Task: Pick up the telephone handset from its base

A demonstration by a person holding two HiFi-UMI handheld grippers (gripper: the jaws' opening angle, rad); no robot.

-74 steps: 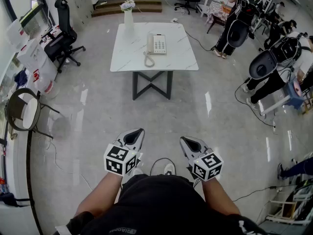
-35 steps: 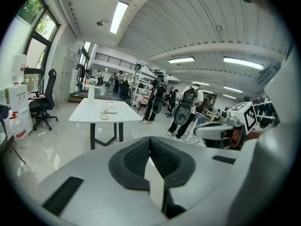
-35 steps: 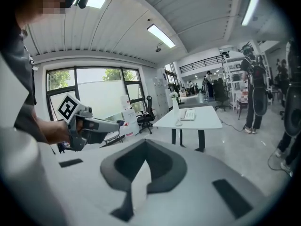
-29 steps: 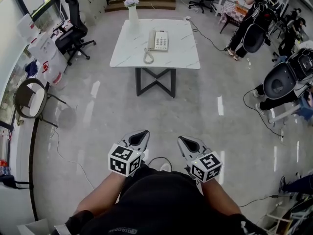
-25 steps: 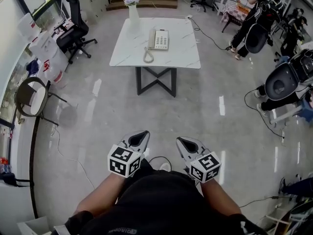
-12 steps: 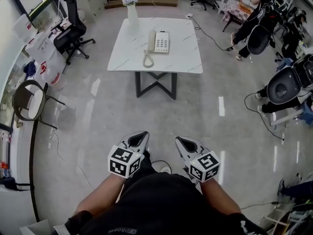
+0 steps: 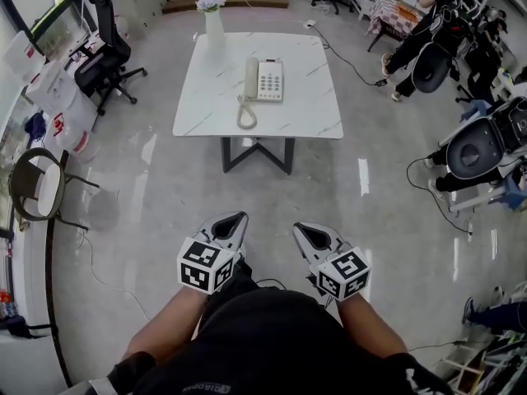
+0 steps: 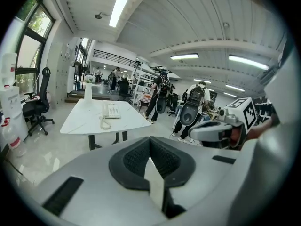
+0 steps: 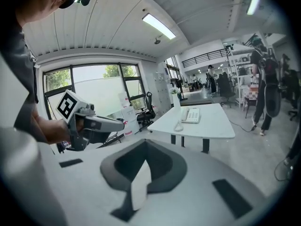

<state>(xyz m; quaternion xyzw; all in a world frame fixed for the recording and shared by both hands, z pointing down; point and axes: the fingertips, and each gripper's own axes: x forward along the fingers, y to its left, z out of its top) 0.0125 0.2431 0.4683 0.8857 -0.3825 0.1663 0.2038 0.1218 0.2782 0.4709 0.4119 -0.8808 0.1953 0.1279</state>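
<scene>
Well ahead of the person stands one white table [image 7: 305, 97] on dark crossed legs, with three things on it. One telephone [image 7: 269, 81] sits near the middle, toward the far side. Its one handset [image 7: 250, 78] lies in the cradle on the left of the keypad, and a coiled cord [image 7: 245, 115] loops from it toward the near edge. One pale vase [image 7: 213, 30] with flowers stands at the far left corner, apart from the telephone.

Two grippers are held close to the person's body, well apart from the table and side by side. The left gripper [image 7: 233, 220] has its jaws pressed together with nothing between them. The right gripper [image 7: 306, 230] is likewise closed and empty. Both point toward the table, and each carries one marker cube.

On the left of the room are two chairs: one black office chair [image 7: 103, 52] far off and one round-backed chair [image 7: 33, 192] nearer. On the right are two people in dark clothes, one person [image 7: 408, 44] far off and another [image 7: 473, 151] nearer, each with a round black pack.
</scene>
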